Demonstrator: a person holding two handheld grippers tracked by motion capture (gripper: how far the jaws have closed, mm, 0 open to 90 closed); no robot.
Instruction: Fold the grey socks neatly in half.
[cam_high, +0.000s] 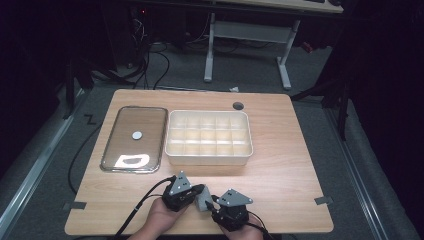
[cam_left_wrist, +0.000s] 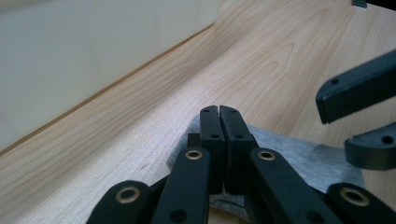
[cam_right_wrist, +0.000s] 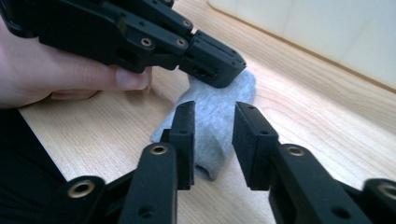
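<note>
grey floor, white-legged desk, dark room

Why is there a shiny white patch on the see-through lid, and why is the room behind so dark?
High view: a lamp's glare bounces off the clear lid, and light falls on the table only, leaving the room dim. Left gripper view: the white box looks blurry.

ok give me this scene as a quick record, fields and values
table: wooden
box: white divided box, compartments look empty
lid: clear lid left of box
cloth: grey cloth at near edge
left gripper: shut on cloth
right gripper: open, jaws either side of cloth
</note>
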